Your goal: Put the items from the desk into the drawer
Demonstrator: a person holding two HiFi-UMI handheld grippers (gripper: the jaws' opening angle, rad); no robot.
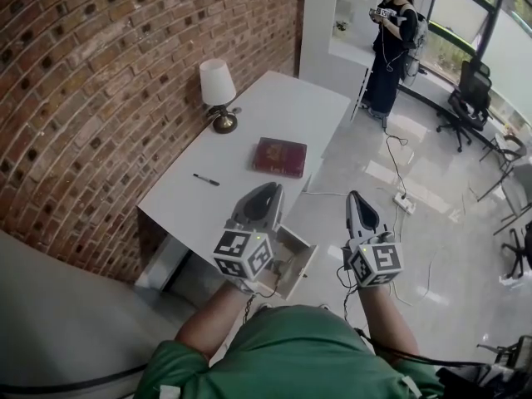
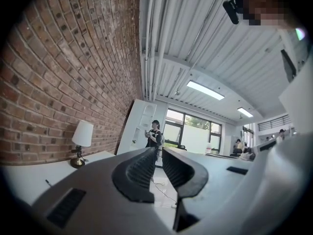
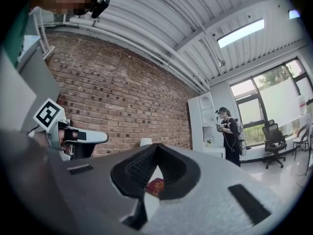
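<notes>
A dark red book (image 1: pixel 279 156) lies in the middle of the white desk (image 1: pixel 249 131), and it also shows between the jaws in the right gripper view (image 3: pixel 155 186). A black pen (image 1: pixel 206 179) lies nearer the brick wall. At the desk's near corner a drawer (image 1: pixel 301 264) stands pulled out. My left gripper (image 1: pixel 271 189) hovers over that corner, above the drawer, with its jaws together except for a thin slit and nothing in them (image 2: pixel 159 153). My right gripper (image 1: pixel 356 196) is off the desk's edge over the floor, its tips touching, empty (image 3: pixel 156 148).
A table lamp (image 1: pixel 218 92) stands at the desk's wall side. A brick wall runs along the left. A person (image 1: pixel 392 40) stands at the far end of the room. Office chairs (image 1: pixel 467 98) and a power strip with a cable (image 1: pixel 405 202) are on the floor at the right.
</notes>
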